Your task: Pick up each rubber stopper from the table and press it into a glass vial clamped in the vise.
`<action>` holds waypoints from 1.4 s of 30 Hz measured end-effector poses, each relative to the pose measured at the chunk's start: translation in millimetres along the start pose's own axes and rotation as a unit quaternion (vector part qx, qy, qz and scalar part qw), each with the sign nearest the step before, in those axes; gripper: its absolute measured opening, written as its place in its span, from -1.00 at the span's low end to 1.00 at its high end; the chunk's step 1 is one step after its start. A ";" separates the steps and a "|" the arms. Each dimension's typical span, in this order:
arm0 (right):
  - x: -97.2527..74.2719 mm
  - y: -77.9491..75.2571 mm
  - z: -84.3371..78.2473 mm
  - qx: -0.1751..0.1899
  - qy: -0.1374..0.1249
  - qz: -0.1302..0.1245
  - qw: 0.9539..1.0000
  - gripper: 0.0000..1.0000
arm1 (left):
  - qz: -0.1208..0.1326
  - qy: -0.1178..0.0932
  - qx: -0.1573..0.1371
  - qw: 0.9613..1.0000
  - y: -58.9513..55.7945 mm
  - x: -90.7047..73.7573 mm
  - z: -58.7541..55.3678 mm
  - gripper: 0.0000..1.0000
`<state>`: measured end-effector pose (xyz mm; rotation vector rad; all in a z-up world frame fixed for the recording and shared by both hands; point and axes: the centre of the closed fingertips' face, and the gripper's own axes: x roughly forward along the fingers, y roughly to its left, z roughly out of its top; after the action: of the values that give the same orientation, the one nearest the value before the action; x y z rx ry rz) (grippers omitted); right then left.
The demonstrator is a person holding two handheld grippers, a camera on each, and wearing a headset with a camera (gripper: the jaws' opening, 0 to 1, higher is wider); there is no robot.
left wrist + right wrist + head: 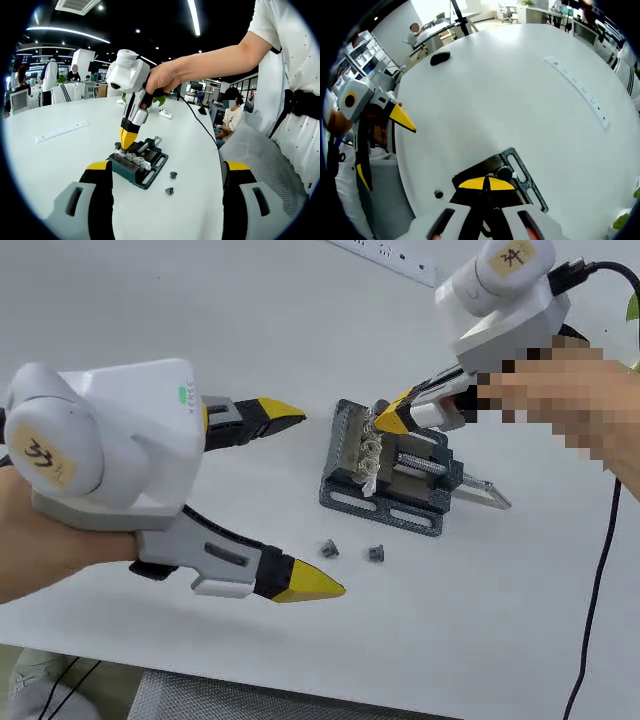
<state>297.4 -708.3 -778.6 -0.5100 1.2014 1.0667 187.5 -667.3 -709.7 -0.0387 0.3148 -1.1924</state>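
Your right hand-held gripper point(386, 423) is clenched, tips down over the vise point(400, 505), right beside a dark stopper point(504, 173) sitting on one of the clamped vials point(370, 455). Your left hand-held gripper point(318, 502) hangs released, jaws wide, near the vise. Two loose stoppers point(328, 549) lie on the bench point(300, 320) just beside the vise.

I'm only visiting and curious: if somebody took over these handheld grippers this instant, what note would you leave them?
Left gripper: open wide, empty, held above the table beside the vise.
Right gripper: shut, tip down at the glass vials in the vise; whether it pinches a stopper is unclear.
Two rubber stoppers lie on the table in front of the vise.
Done: unclear how many vials are stoppered. Left: at least those two stoppers.
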 end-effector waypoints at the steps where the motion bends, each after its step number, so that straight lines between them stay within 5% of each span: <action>1: -0.5 -1.4 0.0 0.000 -0.002 0.001 1.000 -1.00 | -0.001 -0.001 0.002 1.000 -0.2 0.1 0.6 0.82; 17: -9.2 -5.9 -7.3 -0.028 -0.001 -0.028 0.999 -1.00 | -0.003 0.006 0.006 1.000 -0.9 2.4 2.1 0.83; 30: -32.4 -4.9 -6.8 -0.008 -0.059 -0.035 0.998 -1.00 | -0.001 0.021 0.017 1.000 -3.3 0.7 3.3 0.89; 42: -51.7 3.5 -14.0 -0.006 -0.105 -0.035 0.994 -0.60 | 0.017 0.040 0.026 0.999 0.9 -9.8 2.0 0.98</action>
<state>288.1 -738.0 -735.0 -0.4342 0.9857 1.0407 185.6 -658.2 -705.8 0.0589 0.3534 -1.1687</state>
